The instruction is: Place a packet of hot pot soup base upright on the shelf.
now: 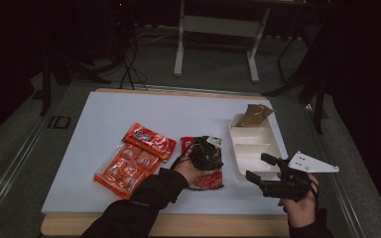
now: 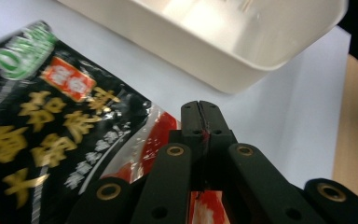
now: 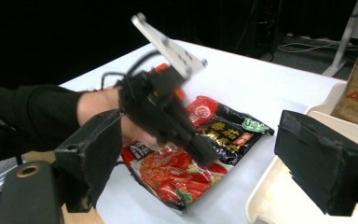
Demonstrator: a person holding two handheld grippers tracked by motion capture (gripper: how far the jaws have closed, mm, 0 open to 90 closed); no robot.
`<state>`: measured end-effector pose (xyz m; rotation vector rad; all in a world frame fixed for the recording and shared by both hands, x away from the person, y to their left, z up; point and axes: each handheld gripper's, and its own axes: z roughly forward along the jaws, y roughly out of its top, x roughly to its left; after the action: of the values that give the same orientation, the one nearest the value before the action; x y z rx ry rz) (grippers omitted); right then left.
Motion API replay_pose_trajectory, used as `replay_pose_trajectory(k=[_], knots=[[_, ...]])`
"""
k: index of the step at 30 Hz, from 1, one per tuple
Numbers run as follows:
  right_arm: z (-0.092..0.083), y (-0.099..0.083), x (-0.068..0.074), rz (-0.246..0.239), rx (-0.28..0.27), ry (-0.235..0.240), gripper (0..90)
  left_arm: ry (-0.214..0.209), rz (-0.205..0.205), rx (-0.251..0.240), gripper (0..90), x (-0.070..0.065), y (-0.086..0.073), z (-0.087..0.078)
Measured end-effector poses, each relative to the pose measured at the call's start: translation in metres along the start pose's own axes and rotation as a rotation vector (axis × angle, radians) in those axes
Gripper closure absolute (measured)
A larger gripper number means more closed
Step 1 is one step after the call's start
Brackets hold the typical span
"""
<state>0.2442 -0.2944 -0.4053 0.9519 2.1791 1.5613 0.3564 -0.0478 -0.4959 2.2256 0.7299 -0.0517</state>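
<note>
Left gripper (image 2: 200,109) pinches the black-and-red packet (image 2: 51,126) at its edge, likely to lift it; right gripper (image 3: 196,154) waits wide beside the white tray (image 1: 238,148), lower right.

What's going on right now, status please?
Left gripper shut on red-and-black packet edge. Right gripper open beside white tray. Nothing between packet and tray.

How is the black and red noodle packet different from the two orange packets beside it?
The noodle packet is black on top and red below; the orange packets are orange all over. The left claw is shut on the noodle packet's edge; the orange packets lie untouched. All are shiny food bags on the white table.
</note>
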Motion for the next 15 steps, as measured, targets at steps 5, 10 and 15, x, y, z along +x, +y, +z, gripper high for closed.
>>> replay_pose_trajectory(k=[5,10,15], knots=[[0.000,0.000,0.002,-0.006,-0.001,0.002,15.0,0.046,0.005,-0.051,90.0,0.002,0.004,-0.031],[0.000,0.001,0.003,-0.026,-0.013,0.001,15.7,0.079,-0.005,-0.086,90.0,0.009,0.006,-0.052],[0.001,0.002,0.004,-0.055,-0.031,0.019,16.3,0.136,-0.057,-0.146,86.5,0.026,0.002,-0.075]])
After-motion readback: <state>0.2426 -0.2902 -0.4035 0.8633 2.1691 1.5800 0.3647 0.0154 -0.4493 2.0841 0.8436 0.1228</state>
